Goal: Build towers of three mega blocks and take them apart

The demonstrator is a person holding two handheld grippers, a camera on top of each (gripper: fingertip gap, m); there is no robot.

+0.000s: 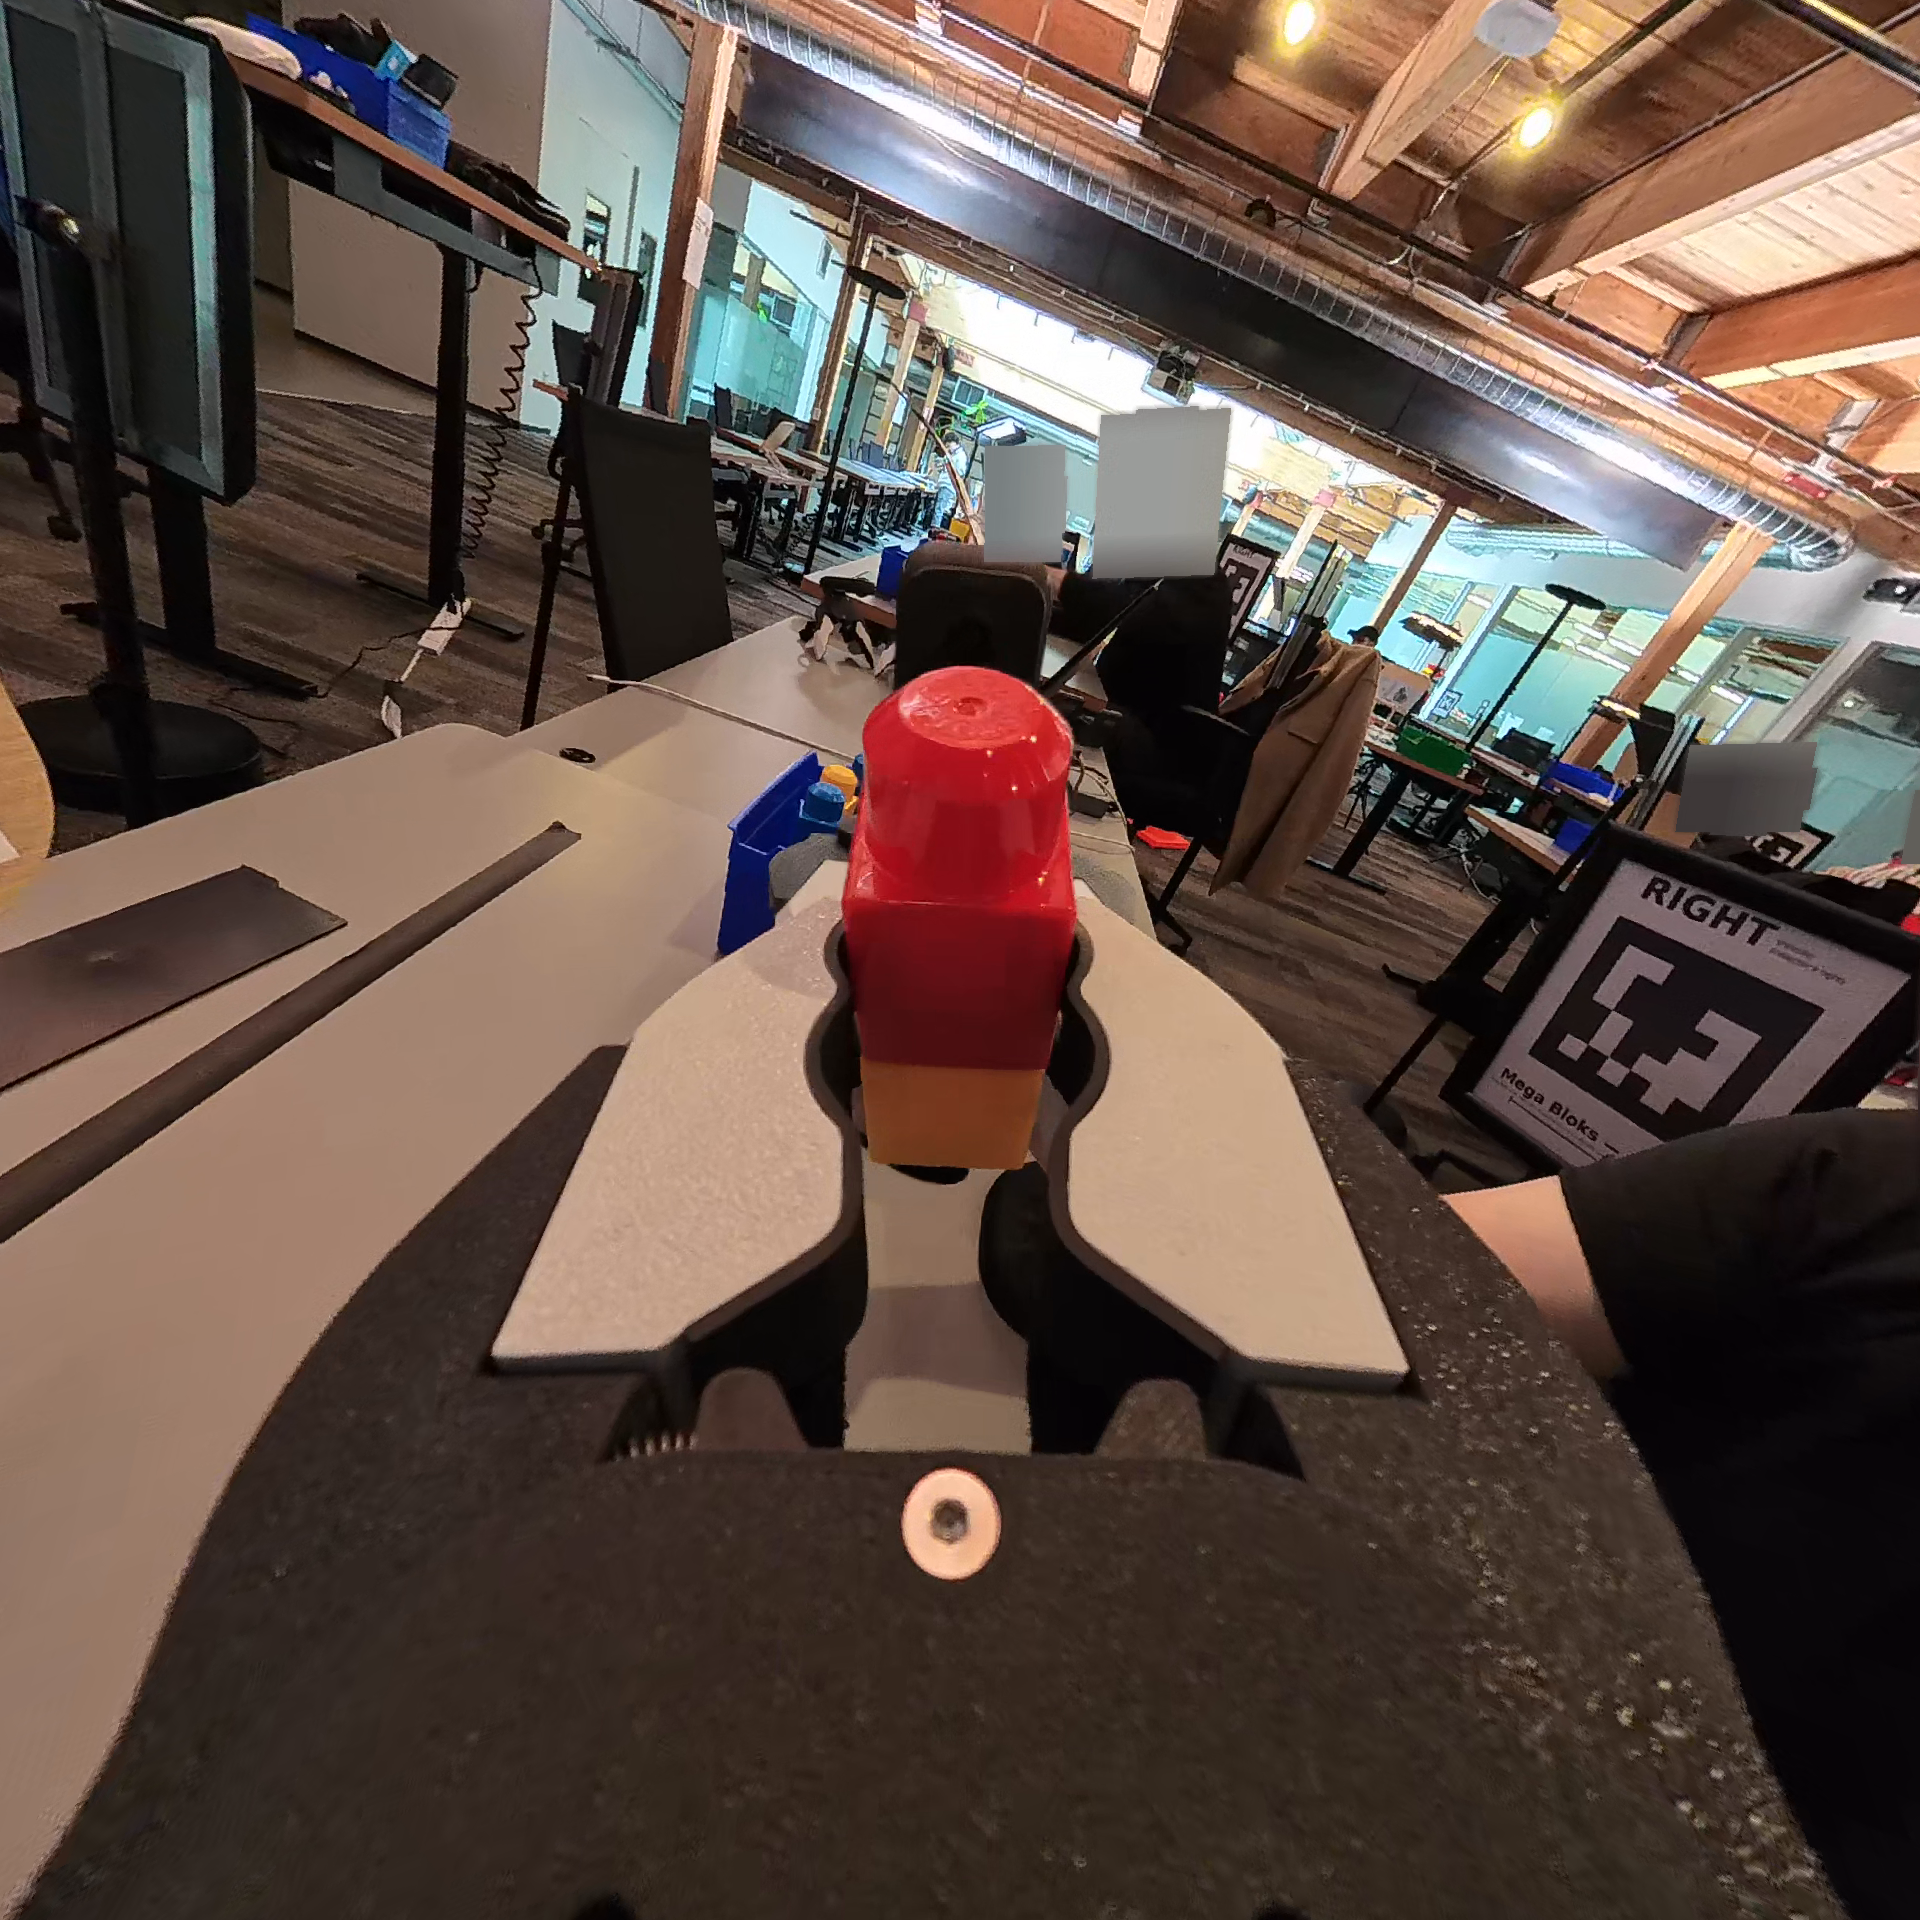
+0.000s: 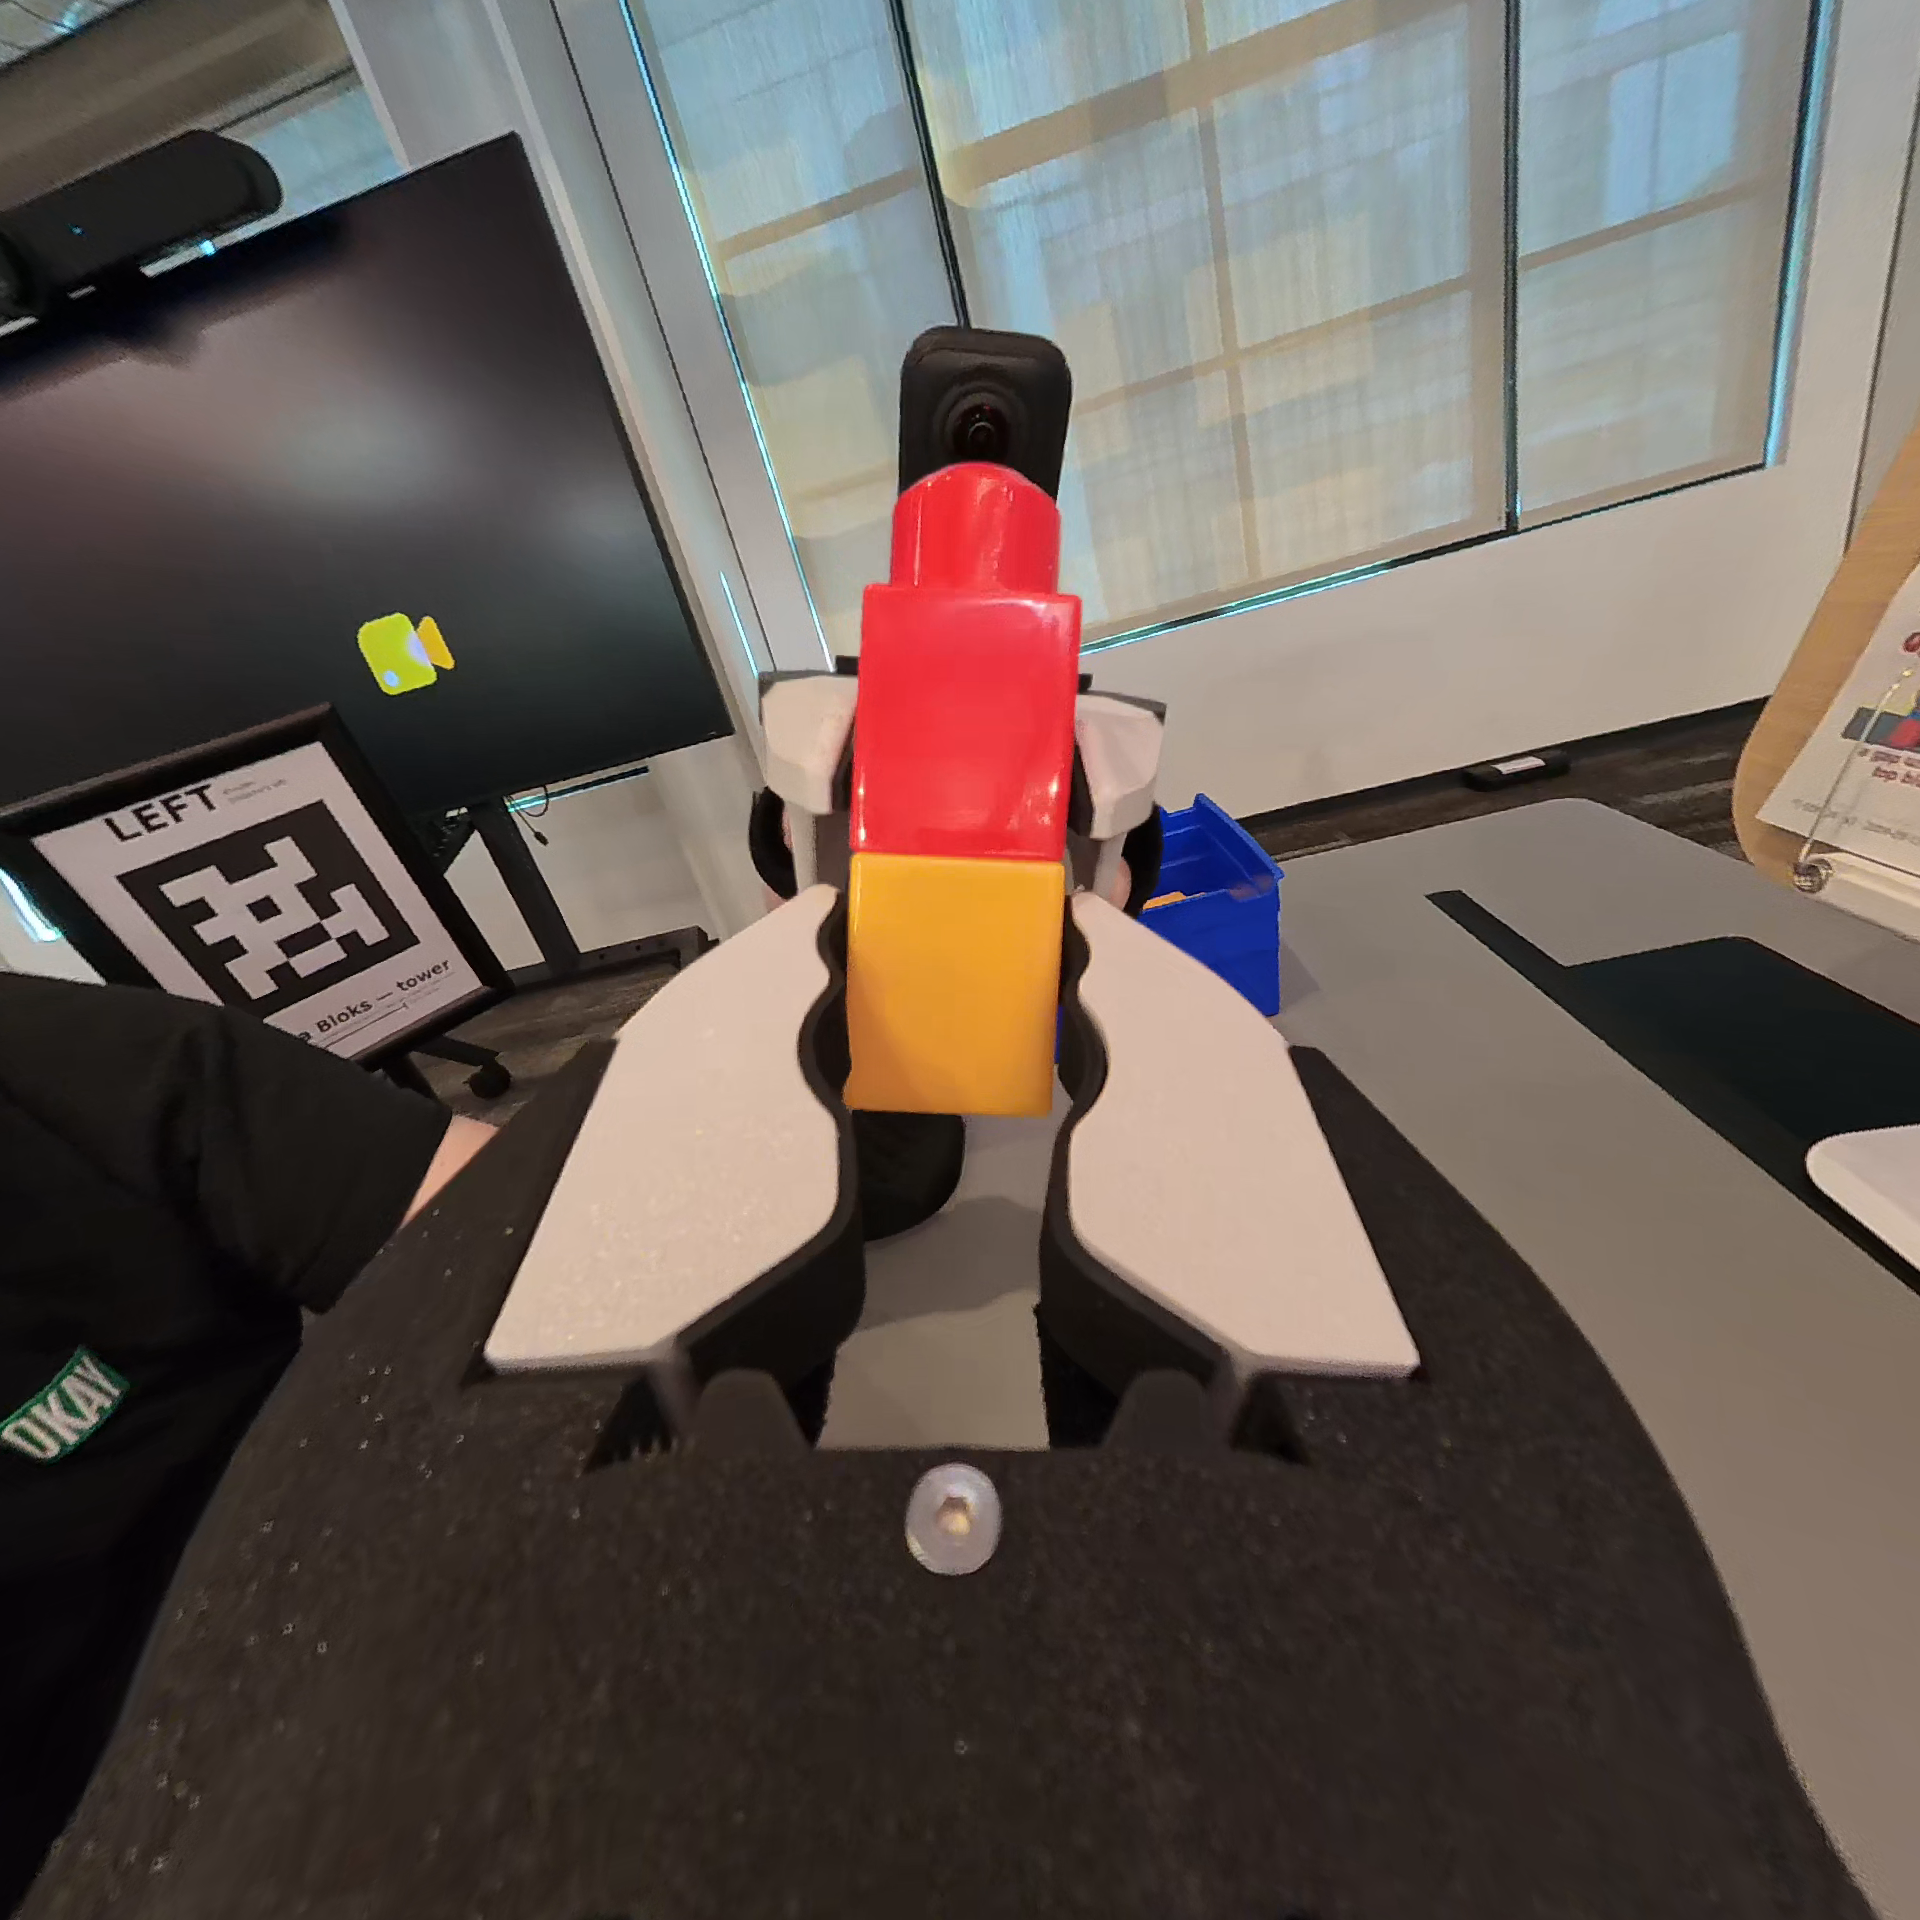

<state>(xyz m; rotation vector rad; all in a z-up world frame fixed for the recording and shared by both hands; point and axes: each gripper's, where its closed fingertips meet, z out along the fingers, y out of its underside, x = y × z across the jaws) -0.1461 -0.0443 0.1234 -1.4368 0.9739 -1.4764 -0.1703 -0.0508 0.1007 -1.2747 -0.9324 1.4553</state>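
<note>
- Blocks first: we see a red block (image 1: 961,831) sitting on an orange block (image 2: 951,997). The pair is held in the air over the grey table (image 1: 312,1143), between two grippers that face each other.
- We see the left gripper (image 1: 956,997) closed to the width of the red block, its white fingers (image 1: 727,1122) pressing both sides of that block's body.
- We see the right gripper (image 2: 951,987) closed likewise on the orange block, which fills the gap between its fingertips.
- From the right wrist view the seam between red and orange looks flush. We cannot be sure from this angle that the two are fully pressed together.
- A black camera (image 2: 982,416) rises behind the red block's stud.
- A blue bin (image 2: 1216,894) stands on the table behind the blocks; in the left wrist view we make out a few small blocks inside it.
- A framed sign (image 1: 1683,1029) with a black-and-white square marker and printed lines stands to the right in the left wrist view.
- A second sign (image 2: 260,914) of the same kind leans below a dark screen (image 2: 312,499), which shows a yellow camera icon (image 2: 403,651).
- A black sleeve (image 2: 156,1164) carries a green patch (image 2: 62,1403) with white lettering.
- A printed sheet (image 2: 1860,748) hangs at the right edge, too cropped for us to read.
</note>
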